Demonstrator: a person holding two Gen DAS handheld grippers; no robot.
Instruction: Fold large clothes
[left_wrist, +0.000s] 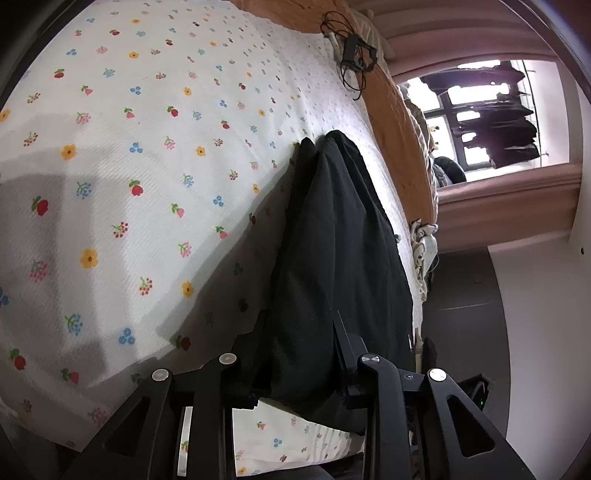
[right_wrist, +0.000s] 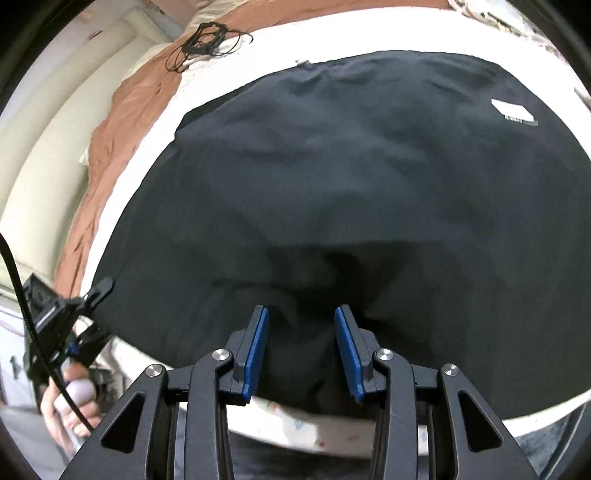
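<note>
A large black garment (left_wrist: 332, 240) lies spread on the flowered bedsheet (left_wrist: 129, 184). In the left wrist view a thick fold of it fills the space between the black fingers of my left gripper (left_wrist: 301, 328), which is shut on it at the bed's near edge. In the right wrist view the garment (right_wrist: 351, 166) covers most of the bed, with a white label (right_wrist: 513, 110) at the far right. My right gripper (right_wrist: 301, 332) has its blue pads pressed on a bunched bulge of the cloth at the near hem. The left gripper (right_wrist: 99, 306), held by a hand (right_wrist: 70, 398), grips the garment's left edge.
An orange blanket (left_wrist: 399, 147) (right_wrist: 122, 122) runs along the far side of the bed, with a tangle of black cable (left_wrist: 351, 55) (right_wrist: 207, 37) on it. A window (left_wrist: 480, 118) with hanging dark clothes is beyond. Pale wall panelling (right_wrist: 55, 110) stands past the blanket.
</note>
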